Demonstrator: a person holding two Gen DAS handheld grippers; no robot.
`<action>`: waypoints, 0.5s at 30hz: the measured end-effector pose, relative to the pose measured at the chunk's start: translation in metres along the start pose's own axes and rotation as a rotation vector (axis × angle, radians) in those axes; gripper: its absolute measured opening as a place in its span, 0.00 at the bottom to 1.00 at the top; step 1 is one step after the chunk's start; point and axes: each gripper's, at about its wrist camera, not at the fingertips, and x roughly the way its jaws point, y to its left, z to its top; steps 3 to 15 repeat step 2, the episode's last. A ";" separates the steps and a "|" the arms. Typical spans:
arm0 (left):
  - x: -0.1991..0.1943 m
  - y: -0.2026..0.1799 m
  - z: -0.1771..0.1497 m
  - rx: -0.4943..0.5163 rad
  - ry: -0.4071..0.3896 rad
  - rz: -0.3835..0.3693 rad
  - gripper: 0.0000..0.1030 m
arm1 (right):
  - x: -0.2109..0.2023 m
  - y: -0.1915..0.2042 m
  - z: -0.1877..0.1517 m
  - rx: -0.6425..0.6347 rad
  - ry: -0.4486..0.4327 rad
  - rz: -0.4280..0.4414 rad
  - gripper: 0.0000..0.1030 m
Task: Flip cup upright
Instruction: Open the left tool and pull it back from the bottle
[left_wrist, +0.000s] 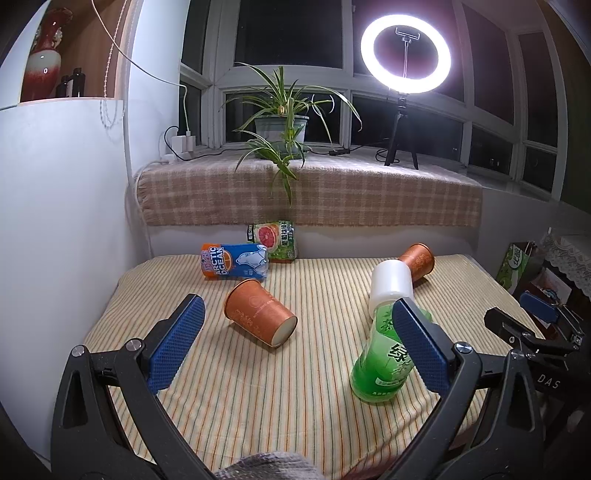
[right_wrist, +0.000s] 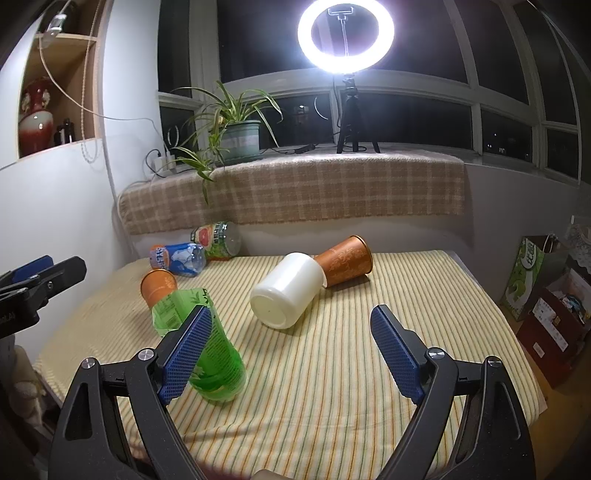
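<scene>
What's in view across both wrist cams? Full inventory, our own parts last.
orange paper cups: 2, orange, on their sides, one left-centre of the table, one at the back
white cup: 1, white, on its side mid-table, against the back orange cup
green bottle: 1, green, lying near the front
blue bottle: 1, blue and orange label, lying back left
grapefruit bottle: 1, green with pink fruit, behind the blue one
striped cloth: 1, yellow-striped, covers the table
potted plant: 1, green, windowsill
ring light: 1, lit, on a tripod on the sill
left gripper: jaws open, empty
right gripper: jaws open, empty
</scene>
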 end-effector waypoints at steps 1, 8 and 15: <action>0.000 0.000 0.000 0.000 0.001 0.000 1.00 | 0.000 0.000 0.000 0.000 0.002 0.001 0.85; 0.000 0.000 0.000 -0.001 0.001 0.000 1.00 | 0.001 0.000 0.000 0.000 0.004 0.003 0.85; 0.000 0.000 0.000 -0.001 0.001 0.000 1.00 | 0.001 0.000 0.000 0.000 0.004 0.003 0.85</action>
